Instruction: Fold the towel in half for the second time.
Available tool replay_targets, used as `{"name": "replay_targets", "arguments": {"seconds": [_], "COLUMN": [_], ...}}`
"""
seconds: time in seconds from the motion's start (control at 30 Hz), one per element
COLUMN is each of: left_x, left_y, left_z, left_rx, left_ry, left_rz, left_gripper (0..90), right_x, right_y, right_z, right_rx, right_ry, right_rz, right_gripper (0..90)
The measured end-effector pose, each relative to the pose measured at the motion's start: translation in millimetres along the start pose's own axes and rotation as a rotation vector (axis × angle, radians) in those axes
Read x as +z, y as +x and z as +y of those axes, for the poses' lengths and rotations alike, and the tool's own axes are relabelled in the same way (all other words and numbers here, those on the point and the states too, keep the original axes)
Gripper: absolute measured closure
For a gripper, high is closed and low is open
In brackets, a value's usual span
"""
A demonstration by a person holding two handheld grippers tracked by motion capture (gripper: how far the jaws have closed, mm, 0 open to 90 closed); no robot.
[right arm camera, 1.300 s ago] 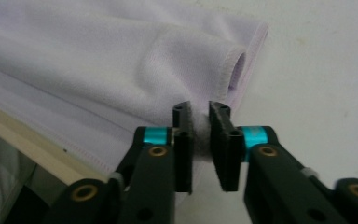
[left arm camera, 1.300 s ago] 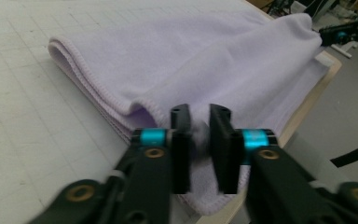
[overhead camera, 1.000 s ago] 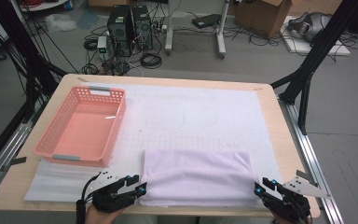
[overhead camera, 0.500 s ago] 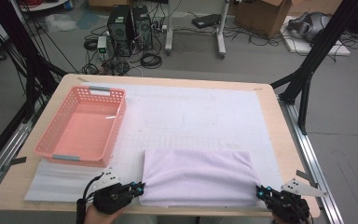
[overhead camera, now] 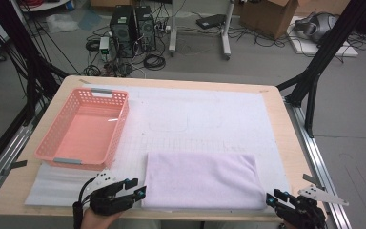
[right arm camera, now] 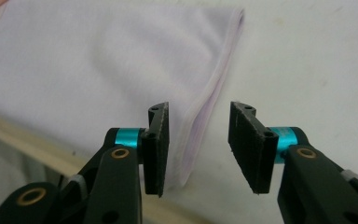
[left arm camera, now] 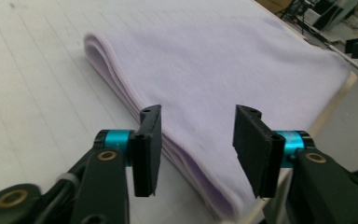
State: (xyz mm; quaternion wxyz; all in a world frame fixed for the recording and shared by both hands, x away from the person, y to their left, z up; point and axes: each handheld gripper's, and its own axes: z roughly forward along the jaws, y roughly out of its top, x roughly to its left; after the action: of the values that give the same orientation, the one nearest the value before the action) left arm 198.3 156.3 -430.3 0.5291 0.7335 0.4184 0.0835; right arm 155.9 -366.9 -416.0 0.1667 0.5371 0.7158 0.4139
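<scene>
Jaws of the left gripper (overhead camera: 140,192) and right gripper (overhead camera: 270,199) have just been opening and stand apart, nothing pinched. Between them lies the folded lilac cloth (overhead camera: 201,179), its near corners just ahead of each. Beyond the left one, the pink basket (overhead camera: 82,130) sits empty; stowing looks undone.

- The pink basket (overhead camera: 83,131) blocks the bench's (overhead camera: 286,143) left side.
- The folded lilac towel (overhead camera: 202,179) lies across the near middle, between both grippers.
- Beyond the towel, the white mat (overhead camera: 205,114) offers open passage to the far edge.
</scene>
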Motion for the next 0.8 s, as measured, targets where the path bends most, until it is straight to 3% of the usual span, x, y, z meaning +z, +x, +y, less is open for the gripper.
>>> {"name": "replay_targets", "arguments": {"seconds": [0.13, 0.3, 0.37, 0.5, 0.63, 0.8], "left_x": [13.8, 40.1, 47.6, 58.2, 67.4, 78.2], "left_y": [2.5, 10.9, 16.0, 23.5, 29.1, 37.3], "left_z": [9.3, 23.8, 30.5, 39.4, 43.9, 48.2], "left_rx": [0.026, 0.047, 0.040, 0.034, 0.032, 0.026], "left_ry": [-0.012, 0.022, 0.021, 0.020, 0.029, 0.032], "left_rz": [0.034, 0.089, 0.100, 0.102, 0.106, 0.118], "left_gripper": [51.6, 52.1, 53.1, 55.6, 55.6, 54.1], "right_x": [6.5, 24.2, 34.4, 60.1, 90.7, 130.8], "right_y": [0.5, -0.3, -1.9, 0.3, 1.3, -1.7], "right_z": [7.5, 22.0, 29.4, 43.2, 56.0, 69.7], "right_rx": [-0.031, -0.106, -0.129, -0.212, -0.249, -0.252], "right_ry": [-0.019, -0.051, -0.047, -0.007, 0.011, 0.078], "right_rz": [-0.012, -0.038, -0.025, 0.015, 0.065, 0.041], "right_gripper": [59.9, 59.2, 63.1, 70.4, 71.5, 75.2]}}
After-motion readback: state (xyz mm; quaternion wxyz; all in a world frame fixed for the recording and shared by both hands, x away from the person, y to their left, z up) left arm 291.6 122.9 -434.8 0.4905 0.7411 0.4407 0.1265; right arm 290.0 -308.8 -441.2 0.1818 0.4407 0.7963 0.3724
